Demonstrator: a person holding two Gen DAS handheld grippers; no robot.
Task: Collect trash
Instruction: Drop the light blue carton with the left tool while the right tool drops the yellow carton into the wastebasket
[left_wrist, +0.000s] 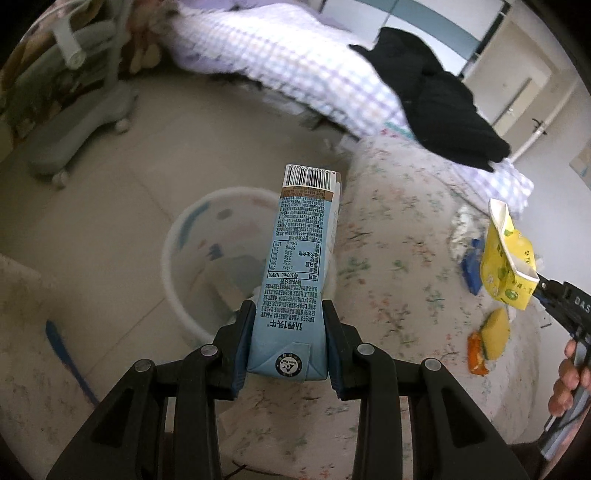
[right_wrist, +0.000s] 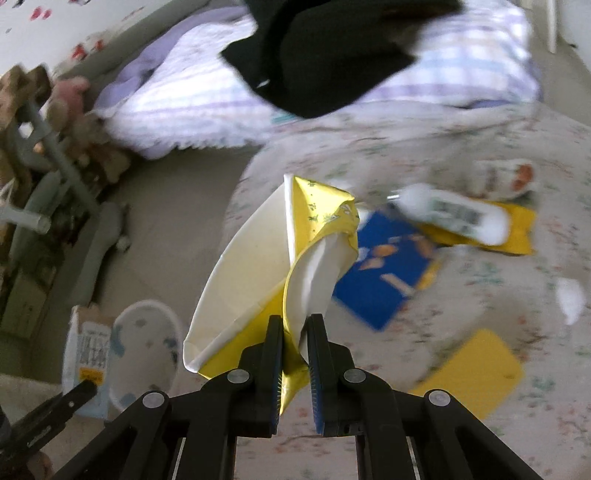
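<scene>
My left gripper (left_wrist: 288, 314) is shut on a light blue milk carton (left_wrist: 299, 266) and holds it over the white waste bin (left_wrist: 177, 266) on the floor. The carton (right_wrist: 86, 354) and the bin (right_wrist: 144, 347) also show at the lower left of the right wrist view. My right gripper (right_wrist: 295, 325) is shut on a crushed yellow paper cup (right_wrist: 258, 273), held above the floral bed cover. The cup (left_wrist: 508, 258) and right gripper (left_wrist: 543, 286) show at the right of the left wrist view.
On the floral cover (right_wrist: 443, 147) lie a blue wrapper (right_wrist: 384, 273), a yellow packet (right_wrist: 476, 369), a white tube (right_wrist: 454, 214) and crumpled paper. A checked quilt (left_wrist: 280, 55) with black clothing (left_wrist: 436, 96) lies behind. A grey wheeled chair base (left_wrist: 74, 133) stands on the floor.
</scene>
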